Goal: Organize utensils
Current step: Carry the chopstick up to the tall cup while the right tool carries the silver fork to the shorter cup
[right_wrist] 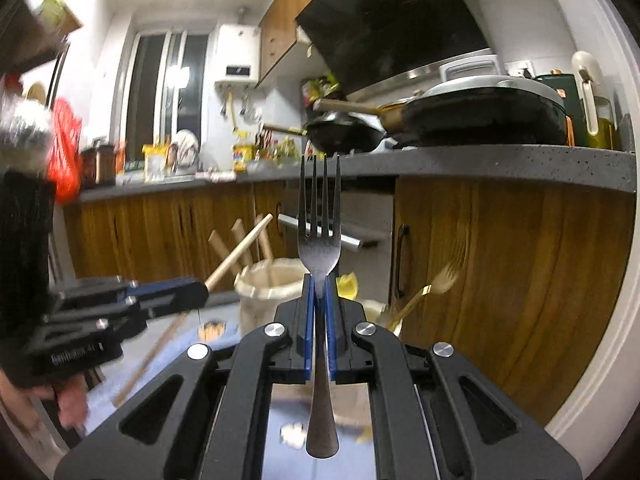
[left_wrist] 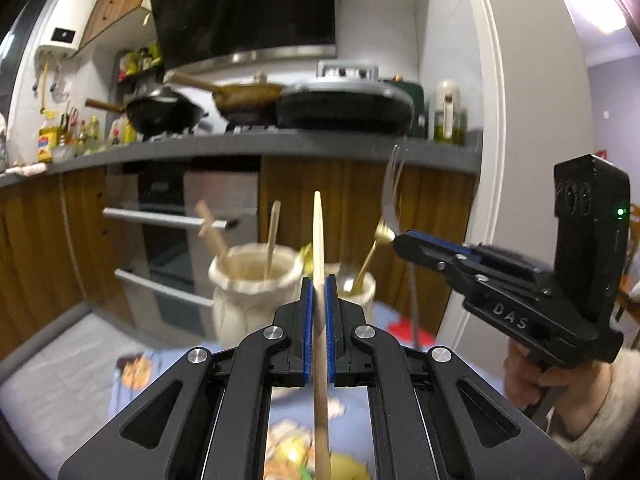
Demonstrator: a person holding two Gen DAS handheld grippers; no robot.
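The left gripper [left_wrist: 319, 280] was pinching a pale wooden chopstick [left_wrist: 318, 232] between its blue pads, the stick standing nearly upright and running back between the jaws. The right gripper [right_wrist: 320, 280] was clamped on a steel fork [right_wrist: 320, 240], gripped at the neck, tines pointing up and the handle trailing back toward the camera. In the left wrist view the right gripper [left_wrist: 404, 240] appeared at the right side, held by a hand [left_wrist: 532, 376] in a pale sleeve, with the fork [left_wrist: 392, 196] rising from its tip. Both tools were lifted clear of the bench [left_wrist: 60, 360], which carried a patterned blue cloth [right_wrist: 168, 364]. Toward its far edge stood a cream ribbed holder [left_wrist: 248, 280] containing several wooden sticks, and just beside it, to the right, a smaller cream holder [left_wrist: 364, 292] with gold-coloured cutlery [left_wrist: 370, 256]. Another wooden stick [right_wrist: 148, 360] lay on the cloth beneath the left gripper [right_wrist: 206, 290].
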